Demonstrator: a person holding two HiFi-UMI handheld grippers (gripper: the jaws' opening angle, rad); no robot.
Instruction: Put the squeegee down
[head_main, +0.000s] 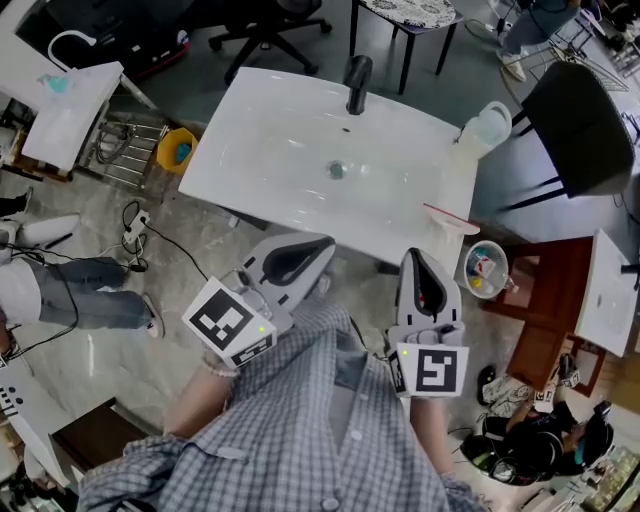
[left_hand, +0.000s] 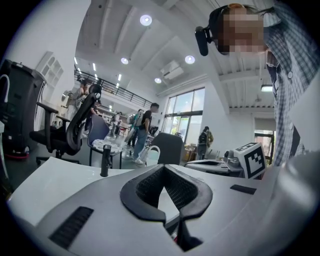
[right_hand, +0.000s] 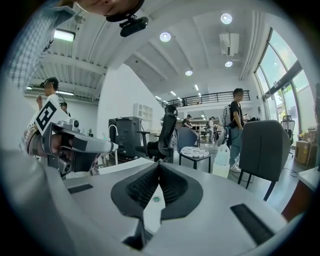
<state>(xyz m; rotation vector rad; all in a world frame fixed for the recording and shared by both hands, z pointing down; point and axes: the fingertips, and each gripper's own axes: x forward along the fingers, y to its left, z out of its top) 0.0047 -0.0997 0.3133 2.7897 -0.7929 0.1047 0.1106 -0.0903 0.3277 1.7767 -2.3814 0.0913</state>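
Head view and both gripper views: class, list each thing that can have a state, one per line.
left tongs: shut, empty.
right tongs: shut, empty.
squeegee: lying on the right rim of the sink, not held.
faucet: no water seen running.
jug: upright at the sink's far right corner.

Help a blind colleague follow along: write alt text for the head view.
A red-edged squeegee lies on the right front rim of a white sink. Before it, a person holds the left hand-held gripper and right hand-held gripper, both shut and empty.
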